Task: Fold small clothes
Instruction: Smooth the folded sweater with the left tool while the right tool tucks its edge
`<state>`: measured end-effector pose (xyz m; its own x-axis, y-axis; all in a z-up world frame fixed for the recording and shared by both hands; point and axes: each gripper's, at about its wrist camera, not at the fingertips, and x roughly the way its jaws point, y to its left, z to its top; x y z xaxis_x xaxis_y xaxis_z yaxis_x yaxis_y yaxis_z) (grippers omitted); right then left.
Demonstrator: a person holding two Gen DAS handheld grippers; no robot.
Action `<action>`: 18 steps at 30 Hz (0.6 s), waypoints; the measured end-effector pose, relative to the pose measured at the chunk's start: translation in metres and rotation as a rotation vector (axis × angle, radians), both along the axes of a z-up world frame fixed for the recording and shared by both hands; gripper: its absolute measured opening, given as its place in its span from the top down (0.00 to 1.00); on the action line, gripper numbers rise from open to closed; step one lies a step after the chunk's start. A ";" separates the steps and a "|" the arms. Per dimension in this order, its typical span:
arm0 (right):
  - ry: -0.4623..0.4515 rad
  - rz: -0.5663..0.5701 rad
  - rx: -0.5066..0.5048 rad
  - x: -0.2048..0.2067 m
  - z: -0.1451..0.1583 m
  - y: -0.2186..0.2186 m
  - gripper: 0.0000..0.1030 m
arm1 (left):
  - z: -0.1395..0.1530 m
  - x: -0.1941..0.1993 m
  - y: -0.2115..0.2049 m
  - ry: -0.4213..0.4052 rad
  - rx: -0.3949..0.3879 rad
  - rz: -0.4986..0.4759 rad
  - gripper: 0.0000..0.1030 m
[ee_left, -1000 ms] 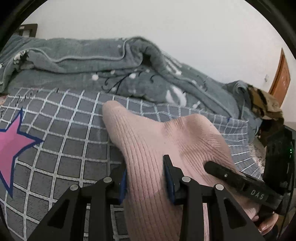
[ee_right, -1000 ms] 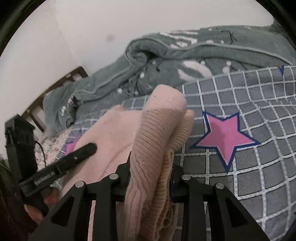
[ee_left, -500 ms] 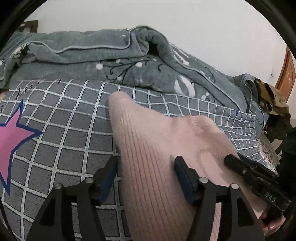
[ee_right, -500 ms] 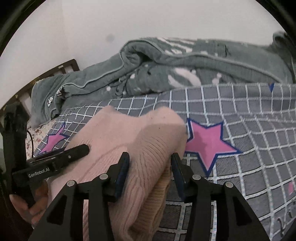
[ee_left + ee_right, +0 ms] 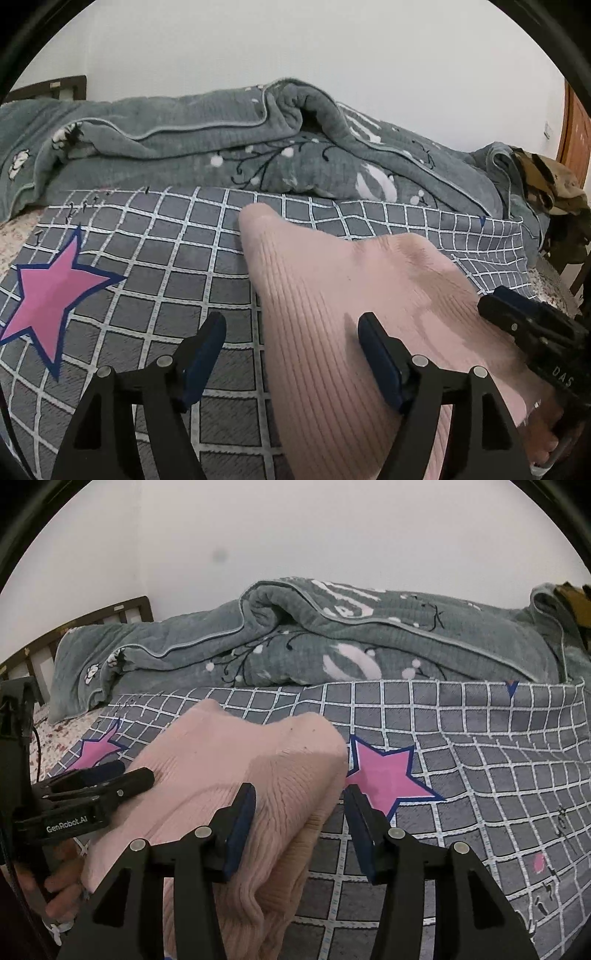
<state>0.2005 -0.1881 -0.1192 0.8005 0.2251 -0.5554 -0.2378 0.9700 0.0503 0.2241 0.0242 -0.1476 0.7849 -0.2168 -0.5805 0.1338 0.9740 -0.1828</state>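
1. Bed's checked sheet (image 5: 155,258) carries the pink knit garment (image 5: 332,295), folded, at 6 o'clock from the grey blanket (image 5: 221,147).
2. Left claw (image 5: 291,354) and right claw (image 5: 299,823) have just been opening; both stand spread, the garment's edge between the pads but unpinched.
3. Advice: back both out level, avoiding snagging the fold.

This is looking like a bedroom in a home: a bed (image 5: 155,280) under a grey checked sheet with pink stars is filling the view, a rumpled grey quilt (image 5: 229,147) is lying along its far side against a white wall (image 5: 295,44), and a dark wooden headboard (image 5: 92,620) is showing at the quilt's left end.
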 end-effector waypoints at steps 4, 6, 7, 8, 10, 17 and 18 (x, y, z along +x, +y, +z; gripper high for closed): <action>-0.017 0.004 -0.010 -0.006 0.005 -0.001 0.53 | 0.002 -0.007 0.005 0.001 -0.020 -0.017 0.30; -0.021 -0.002 -0.013 -0.007 0.007 -0.002 0.53 | 0.003 -0.009 0.009 0.000 -0.023 -0.007 0.30; -0.023 -0.006 -0.008 -0.008 0.008 -0.003 0.53 | 0.003 -0.010 0.011 -0.005 -0.023 0.005 0.30; -0.024 -0.013 0.004 -0.008 0.009 -0.005 0.53 | 0.004 -0.012 0.014 -0.007 -0.024 0.015 0.30; -0.018 -0.023 0.028 -0.009 0.010 -0.008 0.53 | 0.004 -0.014 0.021 -0.006 -0.030 0.032 0.30; 0.015 0.016 0.062 -0.011 0.011 -0.007 0.59 | 0.006 -0.025 0.038 -0.036 0.016 0.108 0.31; 0.014 0.019 0.057 -0.013 0.011 -0.005 0.59 | 0.006 -0.027 0.040 -0.045 0.033 0.124 0.31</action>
<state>0.1880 -0.1928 -0.1085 0.7877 0.2722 -0.5527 -0.2554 0.9607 0.1092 0.1972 0.0644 -0.1415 0.8298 -0.0977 -0.5494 0.0192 0.9890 -0.1468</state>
